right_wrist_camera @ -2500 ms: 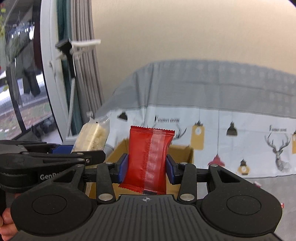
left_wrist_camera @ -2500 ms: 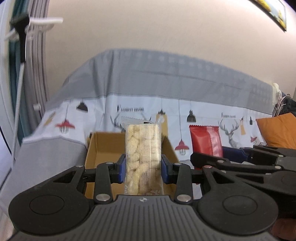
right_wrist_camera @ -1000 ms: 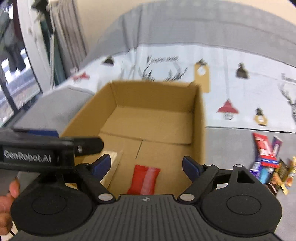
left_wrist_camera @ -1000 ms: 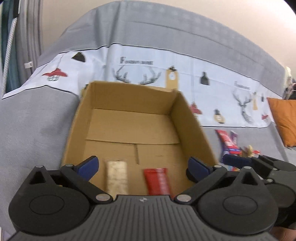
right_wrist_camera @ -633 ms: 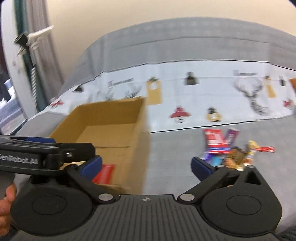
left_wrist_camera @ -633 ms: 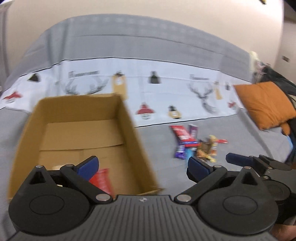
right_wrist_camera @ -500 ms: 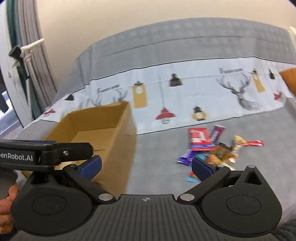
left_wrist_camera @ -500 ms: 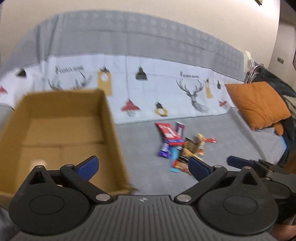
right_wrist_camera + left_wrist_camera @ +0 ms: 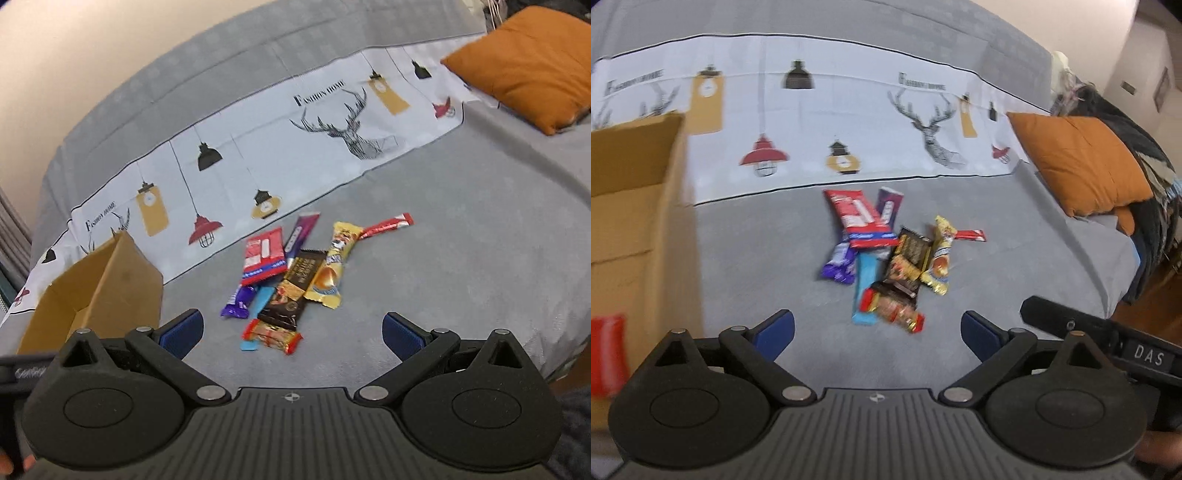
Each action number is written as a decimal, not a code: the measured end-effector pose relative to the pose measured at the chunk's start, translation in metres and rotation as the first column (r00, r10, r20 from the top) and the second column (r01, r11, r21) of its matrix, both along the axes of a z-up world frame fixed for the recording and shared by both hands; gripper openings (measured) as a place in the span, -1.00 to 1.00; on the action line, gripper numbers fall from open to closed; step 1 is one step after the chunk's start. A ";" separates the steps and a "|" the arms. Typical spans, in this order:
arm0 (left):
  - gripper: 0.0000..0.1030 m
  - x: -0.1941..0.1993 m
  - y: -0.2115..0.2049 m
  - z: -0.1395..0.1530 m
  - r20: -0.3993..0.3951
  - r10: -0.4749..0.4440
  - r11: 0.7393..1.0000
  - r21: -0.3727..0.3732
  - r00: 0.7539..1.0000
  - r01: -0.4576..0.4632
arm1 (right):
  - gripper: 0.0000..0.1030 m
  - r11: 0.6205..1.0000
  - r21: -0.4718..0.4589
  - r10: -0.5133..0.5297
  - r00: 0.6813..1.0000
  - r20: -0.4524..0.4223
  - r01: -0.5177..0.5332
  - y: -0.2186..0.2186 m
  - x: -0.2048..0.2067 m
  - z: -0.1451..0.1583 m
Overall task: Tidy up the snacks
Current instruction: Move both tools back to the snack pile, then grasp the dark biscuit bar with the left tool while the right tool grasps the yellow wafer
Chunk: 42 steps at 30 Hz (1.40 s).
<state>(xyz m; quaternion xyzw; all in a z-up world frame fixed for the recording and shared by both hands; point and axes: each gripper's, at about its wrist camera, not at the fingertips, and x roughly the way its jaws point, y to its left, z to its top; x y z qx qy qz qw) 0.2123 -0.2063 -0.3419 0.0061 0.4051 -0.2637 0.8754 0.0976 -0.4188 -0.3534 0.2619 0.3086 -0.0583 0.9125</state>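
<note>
progress: we are seeing one red packet lying in the cardboard box | left: snack pile waiting on the bed | left gripper and right gripper are hanging released; holding nothing

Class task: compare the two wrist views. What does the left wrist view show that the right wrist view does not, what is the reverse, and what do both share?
Only the left wrist view shows a red packet inside the cardboard box and dark clothing behind the orange cushion. Only the right wrist view shows the box's outer corner and a curtain edge. Both show the snack pile on the grey cover, and an open, empty gripper: left, right.
</note>
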 end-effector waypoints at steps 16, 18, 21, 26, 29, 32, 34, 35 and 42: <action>0.09 0.111 -0.126 -0.096 -0.090 -0.161 0.972 0.159 0.983 0.174 | 0.09 0.983 0.174 0.091 0.979 -0.181 -0.059 -0.072 0.155 -0.078; -0.11 0.119 -0.125 -0.094 -0.092 -0.150 0.978 0.134 0.984 0.162 | 0.08 0.983 0.156 0.122 0.977 -0.177 -0.095 -0.067 0.162 -0.081; -0.16 0.127 -0.121 -0.092 -0.126 -0.146 0.976 0.144 0.981 0.164 | -0.52 0.985 0.112 0.152 0.971 -0.186 -0.132 -0.063 0.165 -0.078; -0.17 0.119 -0.102 -0.085 -0.198 -0.077 0.985 0.138 0.977 0.106 | -0.52 0.985 0.070 0.170 0.966 -0.192 -0.160 -0.062 0.151 -0.070; -0.17 0.109 -0.101 -0.086 -0.199 -0.081 0.983 0.145 0.977 0.111 | -0.52 0.984 0.022 0.178 0.960 -0.214 -0.177 -0.061 0.126 -0.063; -0.16 0.103 -0.105 -0.089 -0.163 -0.081 0.980 0.166 0.983 0.108 | -0.51 0.980 0.036 0.198 0.948 -0.248 -0.195 -0.062 0.109 -0.067; -0.10 0.102 -0.111 -0.091 -0.130 -0.071 0.979 0.179 0.989 0.094 | -0.45 0.979 0.067 0.205 0.949 -0.240 -0.194 -0.064 0.107 -0.068; -0.06 0.101 -0.114 -0.092 -0.118 -0.070 0.978 0.186 0.991 0.092 | -0.31 0.978 0.078 0.206 0.950 -0.233 -0.193 -0.065 0.109 -0.069; -0.16 0.103 -0.123 -0.087 -0.129 -0.078 0.969 0.224 0.989 0.105 | -0.04 0.980 0.055 0.199 0.955 -0.221 -0.191 -0.069 0.136 -0.077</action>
